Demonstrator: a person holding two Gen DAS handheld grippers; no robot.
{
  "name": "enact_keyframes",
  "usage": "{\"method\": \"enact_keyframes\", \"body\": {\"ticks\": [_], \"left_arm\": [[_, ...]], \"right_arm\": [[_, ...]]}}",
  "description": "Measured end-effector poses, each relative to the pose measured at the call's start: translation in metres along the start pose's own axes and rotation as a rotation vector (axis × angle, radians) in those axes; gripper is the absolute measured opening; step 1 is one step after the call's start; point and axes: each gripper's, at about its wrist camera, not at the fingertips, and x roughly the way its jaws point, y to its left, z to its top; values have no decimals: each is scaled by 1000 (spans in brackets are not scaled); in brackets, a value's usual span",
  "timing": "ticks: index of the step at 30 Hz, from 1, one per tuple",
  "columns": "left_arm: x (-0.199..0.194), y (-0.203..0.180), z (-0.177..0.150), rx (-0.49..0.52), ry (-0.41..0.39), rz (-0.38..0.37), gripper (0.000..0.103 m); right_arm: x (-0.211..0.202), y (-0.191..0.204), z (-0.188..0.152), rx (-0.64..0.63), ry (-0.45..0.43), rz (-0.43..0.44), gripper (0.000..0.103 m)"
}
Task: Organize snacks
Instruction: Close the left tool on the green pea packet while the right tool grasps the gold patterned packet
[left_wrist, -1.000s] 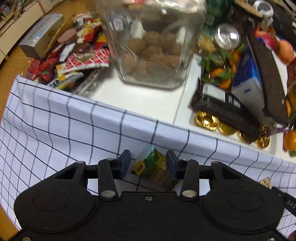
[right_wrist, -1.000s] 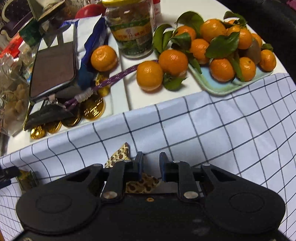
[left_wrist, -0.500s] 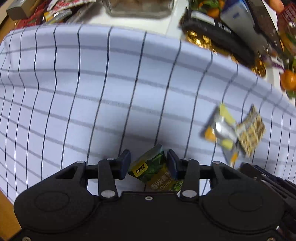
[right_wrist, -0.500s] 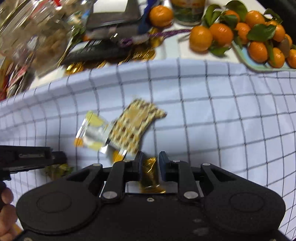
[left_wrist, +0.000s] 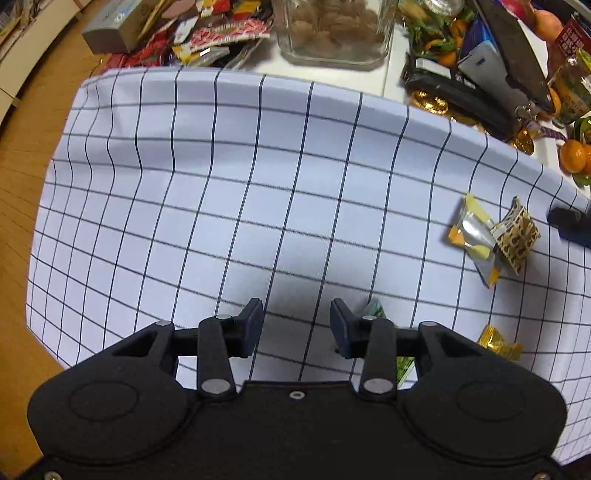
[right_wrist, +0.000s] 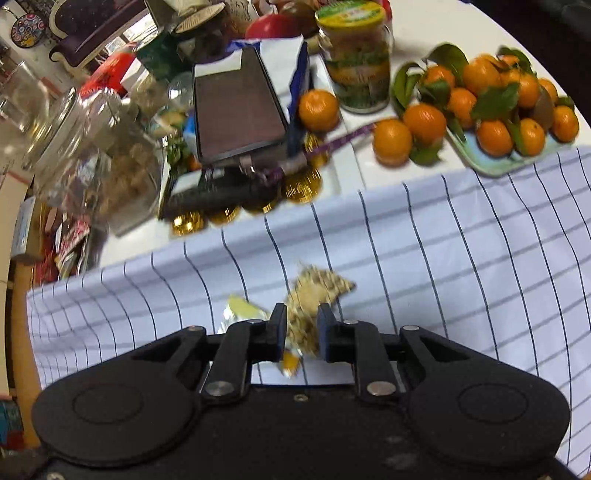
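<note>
Left hand-held gripper (left_wrist: 296, 328) now gapes empty; the green snack packet (left_wrist: 375, 312) it pinched half a second ago lies on the checked cloth (left_wrist: 221, 184) at its 3 o'clock, mostly hidden behind the right finger. Right hand-held gripper (right_wrist: 302, 332) has likewise let go its gold candy (left_wrist: 498, 345), jaws parted and poised around the leopard-print packet (right_wrist: 314, 295), contact unclear. Yellow-silver packet (left_wrist: 472, 236) touches it at 9 o'clock. Judgement: snacks are being gathered onto the cloth; leopard packet likely next.

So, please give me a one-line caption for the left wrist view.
Open left claw above the checked cloth, a green snack packet beside its right finger, more wrapped snacks lying farther right.
</note>
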Motion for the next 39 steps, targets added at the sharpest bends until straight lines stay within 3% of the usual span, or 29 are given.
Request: {"method": "enact_keyframes", "body": {"ticks": [5,11,13,18,20,23,25,28,35,39], "left_arm": [[4,22,-5,-79,80,-94,48],[0,30,-5,-118,83,-77,46],[-5,32,-6,-114,81,-106,46],[-17,35,-8,-112,57,-126,46],[-18,39,-8,-121,62,-139,46],[-18,44,-9,-139,69,-158,46],[-19,46,-9,-143,68,-161,46],[-19,47,-9,-139,68,-172,46],[-19,42,-9,-102,77,-185,46],[-19,38,-9,-79,73,-178,46]], "right_arm": [[25,34,16,-73,-19,-18,21],[64,55,-3,-116,58,-95,20],[59,55,-19,-132,66,-102,20],[45,45,-58,-155,222,-47,20],[33,39,-62,-142,220,-26,20],[12,26,-49,-47,151,-28,25],[1,21,-35,10,79,-87,42],[0,18,-15,39,26,-156,45],[44,15,9,82,88,-259,46],[65,14,11,120,115,-264,48]]}}
